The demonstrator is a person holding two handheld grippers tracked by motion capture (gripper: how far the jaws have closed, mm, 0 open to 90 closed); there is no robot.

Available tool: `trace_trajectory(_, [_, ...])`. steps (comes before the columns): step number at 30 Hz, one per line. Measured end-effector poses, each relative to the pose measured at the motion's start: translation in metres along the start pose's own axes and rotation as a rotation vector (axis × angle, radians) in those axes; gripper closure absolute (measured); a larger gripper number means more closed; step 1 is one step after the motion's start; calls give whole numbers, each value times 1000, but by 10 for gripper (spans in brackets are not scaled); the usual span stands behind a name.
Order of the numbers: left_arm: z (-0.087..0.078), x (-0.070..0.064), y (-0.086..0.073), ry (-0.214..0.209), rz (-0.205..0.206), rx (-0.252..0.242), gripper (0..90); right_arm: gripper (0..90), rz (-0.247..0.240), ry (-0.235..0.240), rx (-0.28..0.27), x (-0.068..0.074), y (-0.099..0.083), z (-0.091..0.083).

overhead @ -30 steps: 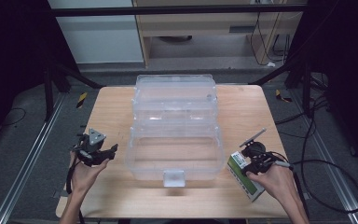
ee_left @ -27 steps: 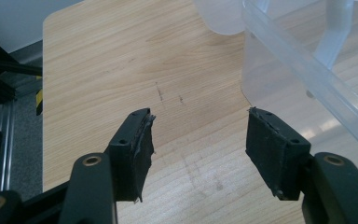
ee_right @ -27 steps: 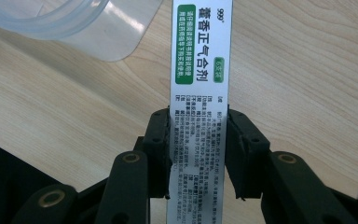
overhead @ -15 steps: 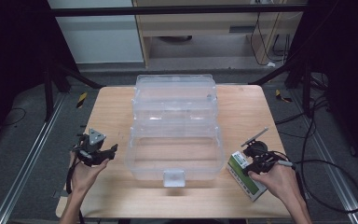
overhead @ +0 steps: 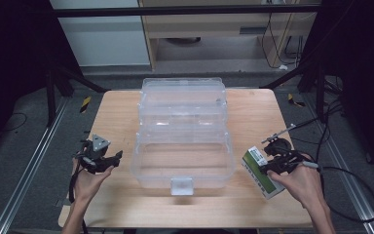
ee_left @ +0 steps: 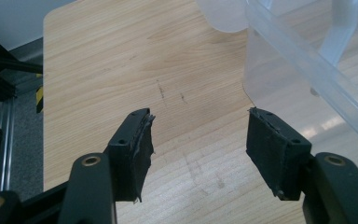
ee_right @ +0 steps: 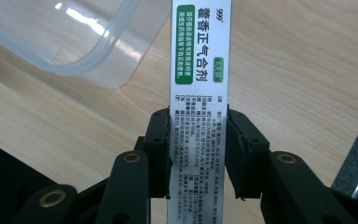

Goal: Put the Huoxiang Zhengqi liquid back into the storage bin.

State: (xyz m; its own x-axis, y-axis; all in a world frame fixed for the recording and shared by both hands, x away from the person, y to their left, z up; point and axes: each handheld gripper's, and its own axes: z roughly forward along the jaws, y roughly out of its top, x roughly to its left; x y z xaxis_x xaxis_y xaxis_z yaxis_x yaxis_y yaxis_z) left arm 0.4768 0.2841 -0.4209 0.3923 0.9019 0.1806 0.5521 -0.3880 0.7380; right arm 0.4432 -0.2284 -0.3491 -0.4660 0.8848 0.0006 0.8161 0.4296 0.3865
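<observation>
Left gripper [overhead: 108,161]: held in the person's left hand [overhead: 88,179] over the left part of the wooden table [overhead: 117,112], near the left wall of the clear plastic box; the left gripper view shows its jaws spread wide with nothing between them, bare tabletop below.

Clear plastic box [overhead: 182,131]: stands open at the centre of the table, lid section toward the far edge, a latch tab on its near wall.

Medicine box [overhead: 262,171]: white with a green label, lying on the table just right of the clear plastic box and apart from it.

Right gripper [overhead: 268,168]: held in the right hand [overhead: 304,183]; in the right gripper view its jaws pinch the medicine box [ee_right: 199,116] on both long sides
</observation>
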Motion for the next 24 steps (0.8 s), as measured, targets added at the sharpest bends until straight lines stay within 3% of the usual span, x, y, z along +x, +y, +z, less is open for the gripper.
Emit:
trace_trajectory(8, [0,0,0,0,-1,0,400,641,-11,-10,-61,-2,8,-20])
trace_trajectory(24, [0,0,0,1,0,2,399,643,-47,-32,-121,4,24,-47])
